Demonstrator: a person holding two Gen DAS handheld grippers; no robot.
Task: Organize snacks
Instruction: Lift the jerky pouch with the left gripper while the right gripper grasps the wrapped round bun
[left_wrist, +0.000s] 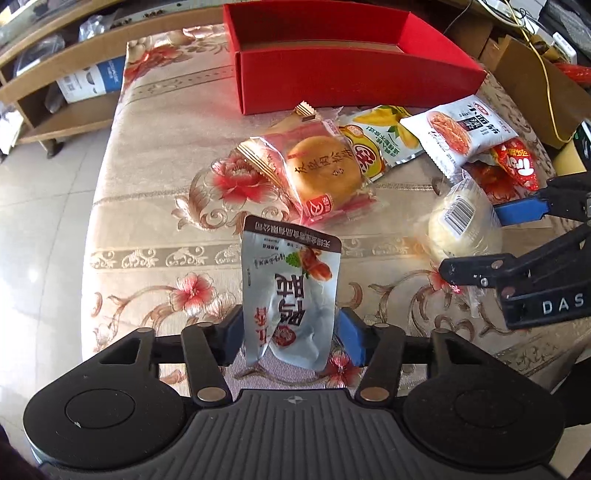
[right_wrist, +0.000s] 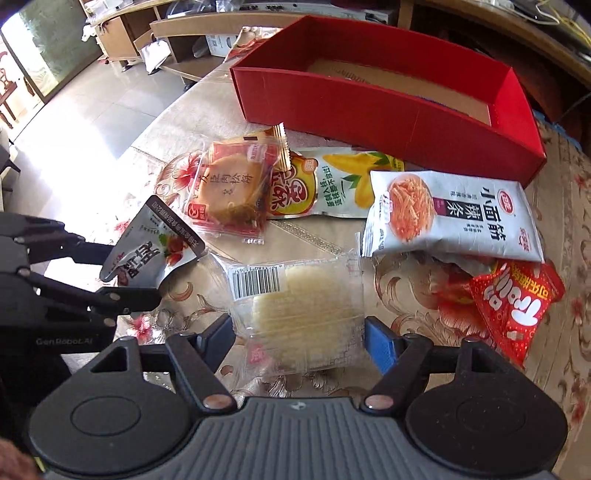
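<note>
A silver pouch (left_wrist: 291, 291) stands upright between the blue pads of my left gripper (left_wrist: 291, 336), which is shut on its lower part. The right wrist view shows that pouch (right_wrist: 147, 247) at the left, held off the cloth. My right gripper (right_wrist: 301, 338) is shut on a pale round cake in a clear wrapper (right_wrist: 295, 306), its pads against the wrapper's two sides. That cake (left_wrist: 461, 229) also shows at the right of the left wrist view. An open red box (left_wrist: 351, 77) (right_wrist: 369, 110) stands beyond the snacks.
On the floral tablecloth (left_wrist: 155, 206) lie a golden pastry in a red-trimmed wrapper (left_wrist: 325, 173), a green and yellow mango packet (left_wrist: 376, 140), a white spicy-strips bag (left_wrist: 461, 133) and a red packet (left_wrist: 517, 162). Wooden shelves (left_wrist: 66, 96) stand left; a cardboard box (left_wrist: 532, 88) stands right.
</note>
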